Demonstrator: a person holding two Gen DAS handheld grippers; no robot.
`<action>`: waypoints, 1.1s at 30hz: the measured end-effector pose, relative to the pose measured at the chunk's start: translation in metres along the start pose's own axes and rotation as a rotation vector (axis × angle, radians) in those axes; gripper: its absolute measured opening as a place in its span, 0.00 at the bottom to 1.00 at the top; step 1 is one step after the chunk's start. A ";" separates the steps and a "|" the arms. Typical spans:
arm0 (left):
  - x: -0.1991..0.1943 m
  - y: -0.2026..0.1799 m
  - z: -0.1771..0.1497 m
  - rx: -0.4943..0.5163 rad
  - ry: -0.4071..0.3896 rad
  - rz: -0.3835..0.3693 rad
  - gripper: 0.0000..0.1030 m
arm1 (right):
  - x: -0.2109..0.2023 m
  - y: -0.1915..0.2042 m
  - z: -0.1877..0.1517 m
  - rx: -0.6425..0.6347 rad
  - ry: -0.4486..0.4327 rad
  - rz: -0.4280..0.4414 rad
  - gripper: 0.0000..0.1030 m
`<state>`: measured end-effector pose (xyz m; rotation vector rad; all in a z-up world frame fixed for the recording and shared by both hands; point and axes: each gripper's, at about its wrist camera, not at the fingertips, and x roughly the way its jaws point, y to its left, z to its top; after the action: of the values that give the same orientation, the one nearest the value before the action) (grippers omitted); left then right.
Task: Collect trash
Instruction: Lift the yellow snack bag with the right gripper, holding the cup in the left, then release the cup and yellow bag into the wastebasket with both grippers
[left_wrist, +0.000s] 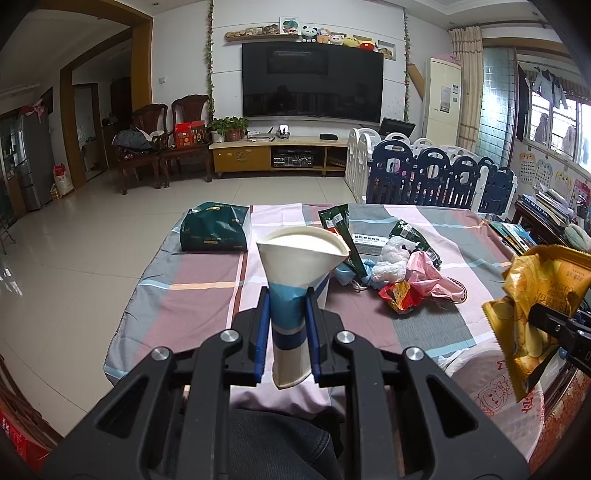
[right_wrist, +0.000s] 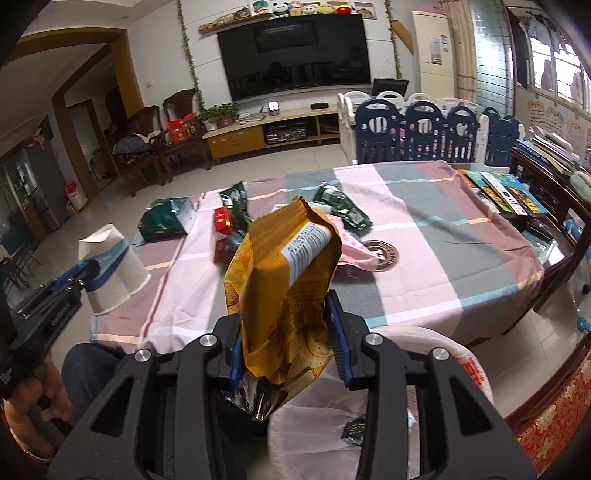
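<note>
A crushed paper cup (left_wrist: 295, 295) is clamped between the blue pads of the left gripper (left_wrist: 287, 332), its flattened mouth pointing away and its base hanging toward the camera, above the near edge of the surface (left_wrist: 207, 295). A torn yellow snack bag (right_wrist: 284, 280) is clamped in the right gripper (right_wrist: 286, 339), held upright; its silver-lined lower end is partly hidden behind the gripper body. From the right wrist view, much of the trash pile behind is blocked by the bag. Below the right gripper a white plastic bag (right_wrist: 436, 369) is seen open, just off the near edge of the surface, with a small dark green wrapper (right_wrist: 354, 428) inside; its lower part is cut off by the gripper frame. From the left wrist view, the remaining trash is gathered near the middle of the checked cloth: two dark green packets (left_wrist: 413, 232), a white box (left_wrist: 369, 242) half covered by them, crumpled white plastic (left_wrist: 391, 258), a pink bag (left_wrist: 436, 277) and a red wrapper (left_wrist: 400, 295); something blue under the pile is too hidden to make out. A dark green tissue pack (left_wrist: 216, 230) lies apart at the far left. Bare cloth is left along the near and right sides. Books (right_wrist: 506, 192) lie just beyond the right edge, and a playpen fence (left_wrist: 436, 173) stands behind the far edge.
</note>
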<state>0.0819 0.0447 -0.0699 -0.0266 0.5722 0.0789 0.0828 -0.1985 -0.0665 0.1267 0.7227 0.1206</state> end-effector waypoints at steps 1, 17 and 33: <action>-0.001 -0.001 0.000 0.001 -0.001 -0.001 0.18 | -0.001 -0.006 -0.003 0.002 0.007 -0.019 0.37; -0.009 -0.035 0.000 0.069 0.016 -0.092 0.18 | 0.040 -0.098 -0.099 0.128 0.370 -0.199 0.43; 0.024 -0.162 -0.062 0.304 0.374 -0.757 0.20 | -0.024 -0.157 -0.072 0.369 0.095 -0.322 0.82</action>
<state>0.0819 -0.1176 -0.1345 0.0396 0.9094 -0.7626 0.0270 -0.3516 -0.1289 0.3562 0.8465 -0.3186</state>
